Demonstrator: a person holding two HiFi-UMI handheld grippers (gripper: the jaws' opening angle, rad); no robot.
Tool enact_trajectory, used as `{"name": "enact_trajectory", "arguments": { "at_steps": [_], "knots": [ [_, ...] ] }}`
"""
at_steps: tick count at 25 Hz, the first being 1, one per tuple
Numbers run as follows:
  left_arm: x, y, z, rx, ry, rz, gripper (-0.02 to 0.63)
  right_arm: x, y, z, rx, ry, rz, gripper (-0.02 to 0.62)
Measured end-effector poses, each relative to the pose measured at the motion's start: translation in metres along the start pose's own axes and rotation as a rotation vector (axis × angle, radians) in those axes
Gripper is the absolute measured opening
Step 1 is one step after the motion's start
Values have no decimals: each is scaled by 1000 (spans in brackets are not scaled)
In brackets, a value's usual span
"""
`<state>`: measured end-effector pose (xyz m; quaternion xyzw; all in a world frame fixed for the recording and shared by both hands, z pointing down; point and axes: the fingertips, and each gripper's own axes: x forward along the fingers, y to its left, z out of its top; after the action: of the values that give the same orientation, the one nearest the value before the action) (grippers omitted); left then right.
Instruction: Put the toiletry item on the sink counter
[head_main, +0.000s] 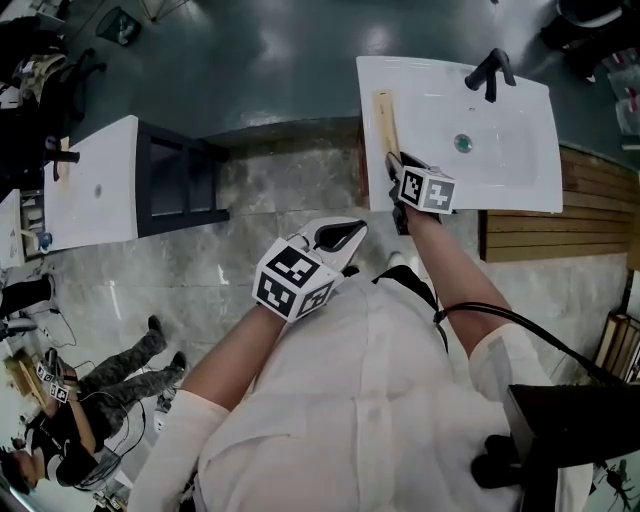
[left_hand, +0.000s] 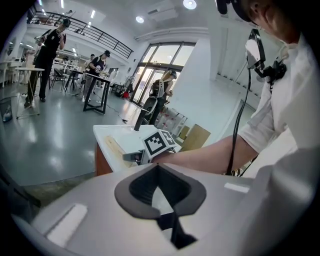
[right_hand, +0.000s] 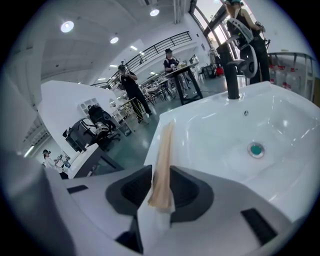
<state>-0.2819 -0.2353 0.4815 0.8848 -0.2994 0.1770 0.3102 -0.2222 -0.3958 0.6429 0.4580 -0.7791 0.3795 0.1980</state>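
Nearest the head camera is the person's white shirt (head_main: 360, 390), and both bare forearms reach out from it. The left tool (head_main: 345, 235) hangs close to the body over the stone floor (head_main: 280, 190), well apart from the work. In its own view (left_hand: 159, 172) its jaws are pressed together at the tips with nothing between them. The right tool (head_main: 395, 165) is stretched out to the white table (head_main: 500, 190) that carries the sink basin, and it sits at the table's left ledge. The toiletry item (head_main: 385, 118), a long pale wooden stick with a white paper wrap at its near end, lies flat along that ledge. It is beside the basin and well apart from the black faucet (head_main: 490, 72) and the green drain (head_main: 462, 143). In the right gripper view the item (right_hand: 162, 165) runs straight out between the jaws of the right tool (right_hand: 161, 172), over the white rim (right_hand: 200, 125). The jaws stand spread on either side of it and seem to rest beside the stick rather than pinch it. By the look of it, the placing is all but done, since the item already lies on the table. What seems left is to draw the right tool back clear of the near end without dragging the stick off the edge.
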Motion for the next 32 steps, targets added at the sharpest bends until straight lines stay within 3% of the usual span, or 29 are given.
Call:
{"name": "enact_trajectory", "arguments": {
  "at_steps": [17, 28, 32],
  "knots": [
    [9, -8, 1, 7, -3, -15, -2, -23, -5, -1, -45, 5, 4, 109],
    [15, -26, -10, -6, 7, -30, -2, -84, -6, -13, -148, -1, 36, 109],
    [21, -43, -18, 9, 21, -24, -1, -120, -6, -32, -227, 39, 68, 31]
  ]
}}
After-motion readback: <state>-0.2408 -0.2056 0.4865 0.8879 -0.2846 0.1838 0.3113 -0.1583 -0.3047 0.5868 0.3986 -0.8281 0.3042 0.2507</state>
